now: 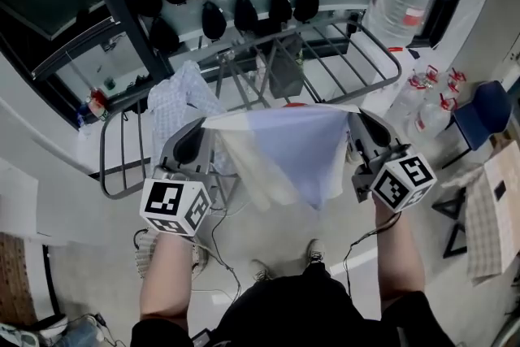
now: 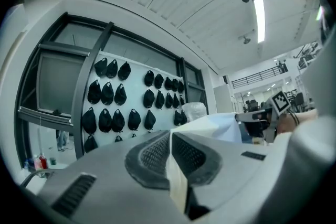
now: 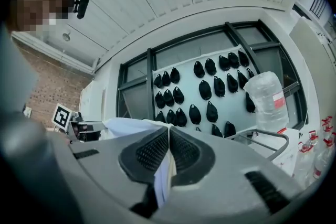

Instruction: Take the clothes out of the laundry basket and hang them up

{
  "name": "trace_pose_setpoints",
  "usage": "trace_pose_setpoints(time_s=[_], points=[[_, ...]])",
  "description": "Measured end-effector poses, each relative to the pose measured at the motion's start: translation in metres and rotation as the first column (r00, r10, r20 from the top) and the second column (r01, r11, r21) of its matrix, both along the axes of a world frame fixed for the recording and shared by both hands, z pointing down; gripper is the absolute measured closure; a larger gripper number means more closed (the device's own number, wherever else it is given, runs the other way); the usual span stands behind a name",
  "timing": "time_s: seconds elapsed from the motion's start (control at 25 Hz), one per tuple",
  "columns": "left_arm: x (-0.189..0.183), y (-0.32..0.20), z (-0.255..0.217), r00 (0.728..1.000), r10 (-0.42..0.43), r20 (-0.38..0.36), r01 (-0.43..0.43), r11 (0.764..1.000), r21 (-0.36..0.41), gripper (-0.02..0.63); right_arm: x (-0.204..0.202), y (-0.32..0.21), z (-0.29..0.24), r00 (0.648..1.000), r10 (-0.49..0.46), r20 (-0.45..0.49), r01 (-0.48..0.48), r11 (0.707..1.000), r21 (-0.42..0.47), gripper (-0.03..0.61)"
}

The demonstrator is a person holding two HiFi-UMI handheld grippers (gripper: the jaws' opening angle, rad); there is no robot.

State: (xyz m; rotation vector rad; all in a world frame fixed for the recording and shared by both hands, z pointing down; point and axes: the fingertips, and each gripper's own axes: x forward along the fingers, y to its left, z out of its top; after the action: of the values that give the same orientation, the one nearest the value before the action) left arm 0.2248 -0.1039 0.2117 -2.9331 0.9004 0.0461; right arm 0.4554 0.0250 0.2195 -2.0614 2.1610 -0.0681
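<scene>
Thin, limp, light garment (image 1: 284, 146), perhaps a shirt, hangs spread before the drying rack (image 1: 396, 63) at 12 o'clock, top corners pinched in clenched jaws of left gripper (image 1: 193, 140) at 9 and right gripper (image 1: 367, 134) at 3, both good holds.

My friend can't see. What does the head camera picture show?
A pale cloth is held stretched between the left gripper and the right gripper, each shut on a top corner. Beyond it stands a grey drying rack with a checked garment draped on it.
</scene>
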Motion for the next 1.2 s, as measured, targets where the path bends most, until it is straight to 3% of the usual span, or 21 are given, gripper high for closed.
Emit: trace_pose_setpoints(time_s=[0.6,0.88,1.2], points=[[0.108,0.013,-0.011,0.984,-0.177,0.032,0.176,0.984,0.033,0.605,0.125,-0.026,-0.017,0.986,-0.164,-0.011,0.165,0.986,0.031,0.566],[0.125,0.009,-0.018,0.974,-0.223,0.038,0.221,0.974,0.048,0.605,0.147,-0.044,-0.029,0.977,-0.21,-0.035,0.211,0.976,0.045,0.566],[0.138,-0.032,-0.033,0.98,-0.199,0.019,0.197,0.977,0.075,0.606,0.156,-0.079,-0.042,0.984,-0.174,-0.043,0.176,0.983,0.059,0.566]])
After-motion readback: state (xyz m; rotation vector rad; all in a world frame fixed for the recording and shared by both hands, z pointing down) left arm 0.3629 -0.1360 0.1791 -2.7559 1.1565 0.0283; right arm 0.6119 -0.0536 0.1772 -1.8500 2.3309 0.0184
